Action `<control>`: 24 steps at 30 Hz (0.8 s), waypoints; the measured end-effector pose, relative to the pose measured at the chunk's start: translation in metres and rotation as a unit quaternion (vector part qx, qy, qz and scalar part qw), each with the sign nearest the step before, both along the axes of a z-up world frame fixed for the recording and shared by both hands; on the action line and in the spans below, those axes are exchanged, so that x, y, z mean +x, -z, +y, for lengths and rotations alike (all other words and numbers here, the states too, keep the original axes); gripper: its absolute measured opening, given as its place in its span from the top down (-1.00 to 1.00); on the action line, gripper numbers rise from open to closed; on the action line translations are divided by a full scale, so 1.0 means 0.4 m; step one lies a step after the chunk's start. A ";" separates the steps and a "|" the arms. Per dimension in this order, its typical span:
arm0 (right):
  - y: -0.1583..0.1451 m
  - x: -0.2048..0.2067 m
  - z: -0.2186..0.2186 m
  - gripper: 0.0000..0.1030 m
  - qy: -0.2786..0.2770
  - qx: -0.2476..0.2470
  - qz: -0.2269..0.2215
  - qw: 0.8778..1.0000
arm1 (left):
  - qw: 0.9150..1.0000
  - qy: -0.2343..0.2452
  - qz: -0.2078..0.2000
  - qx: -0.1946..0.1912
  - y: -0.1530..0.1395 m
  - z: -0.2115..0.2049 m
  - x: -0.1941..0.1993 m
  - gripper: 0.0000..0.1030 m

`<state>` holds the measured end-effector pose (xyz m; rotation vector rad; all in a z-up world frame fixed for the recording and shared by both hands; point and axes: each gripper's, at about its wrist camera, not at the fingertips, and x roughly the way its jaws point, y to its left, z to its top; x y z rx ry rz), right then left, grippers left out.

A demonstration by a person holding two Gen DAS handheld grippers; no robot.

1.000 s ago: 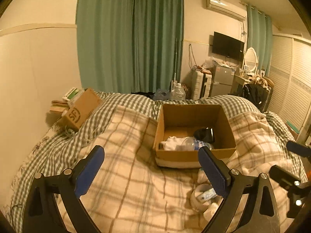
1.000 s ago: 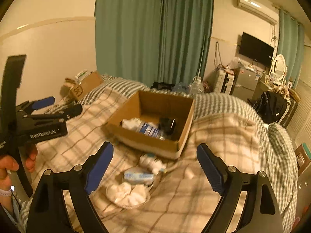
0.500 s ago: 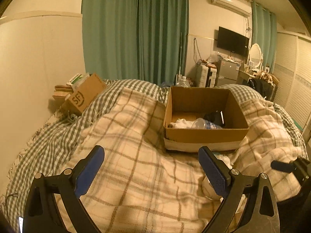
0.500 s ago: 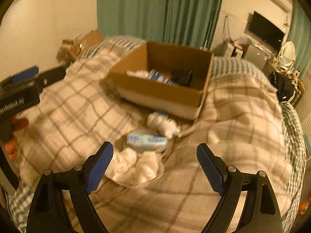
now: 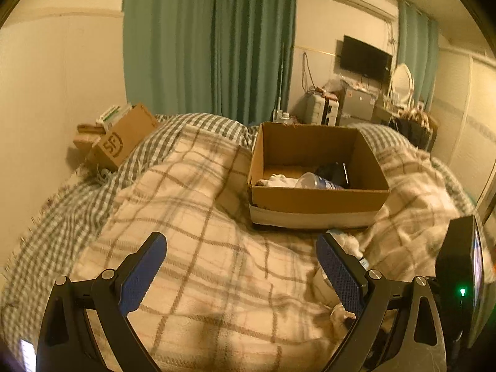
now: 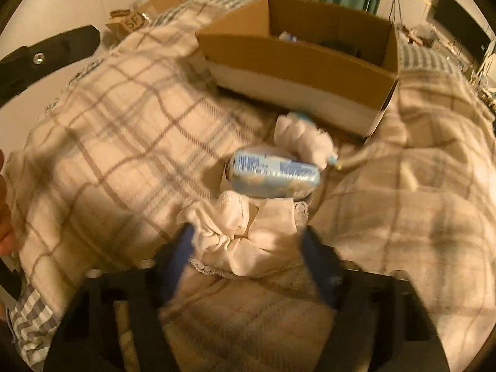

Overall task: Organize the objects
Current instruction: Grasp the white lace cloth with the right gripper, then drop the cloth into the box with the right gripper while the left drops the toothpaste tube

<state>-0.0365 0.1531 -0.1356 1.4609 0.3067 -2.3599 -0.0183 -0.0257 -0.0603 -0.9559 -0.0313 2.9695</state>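
An open cardboard box [image 5: 316, 200] sits on the plaid blanket and holds a white cloth, a plastic bottle [image 5: 313, 181] and a dark object. In the right wrist view the box [image 6: 297, 59] is ahead. My right gripper [image 6: 248, 245] is open, low over a crumpled white cloth [image 6: 248, 232] that lies between its fingers. Beyond the cloth lie a blue-labelled packet [image 6: 274, 172] and a white bundle [image 6: 302, 138]. My left gripper [image 5: 241, 266] is open and empty above the blanket, left of the right gripper's body [image 5: 458, 279].
A second cardboard box [image 5: 122, 141] with books leans against the wall at the bed's far left. Green curtains, a television and cluttered furniture stand beyond the bed. The blanket [image 5: 198, 217] is rumpled and uneven.
My right gripper has dropped and moved forward onto the white cloth, with its fingers closer together. My left gripper has drifted back and lowered a little.
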 end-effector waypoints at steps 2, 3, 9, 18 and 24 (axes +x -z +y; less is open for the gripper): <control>0.008 -0.003 0.001 0.37 -0.003 -0.006 -0.010 1.000 | 1.000 0.008 -0.010 -0.002 0.006 0.010 -0.004 -0.93; 0.005 -0.001 0.004 0.49 -0.003 -0.010 -0.007 1.000 | 1.000 0.010 -0.013 -0.002 0.009 0.013 -0.005 -0.93; -0.091 0.026 0.045 0.65 0.010 -0.020 0.065 0.998 | 0.999 0.027 -0.020 -0.019 0.031 0.048 -0.011 -0.93; -0.230 -0.014 0.161 0.65 0.059 -0.038 0.137 0.988 | 0.994 0.088 -0.057 -0.024 0.087 0.175 -0.058 -0.87; -0.202 -0.023 0.188 0.65 0.055 -0.063 0.119 0.989 | 0.986 0.128 -0.099 -0.044 0.158 0.244 -0.094 -0.55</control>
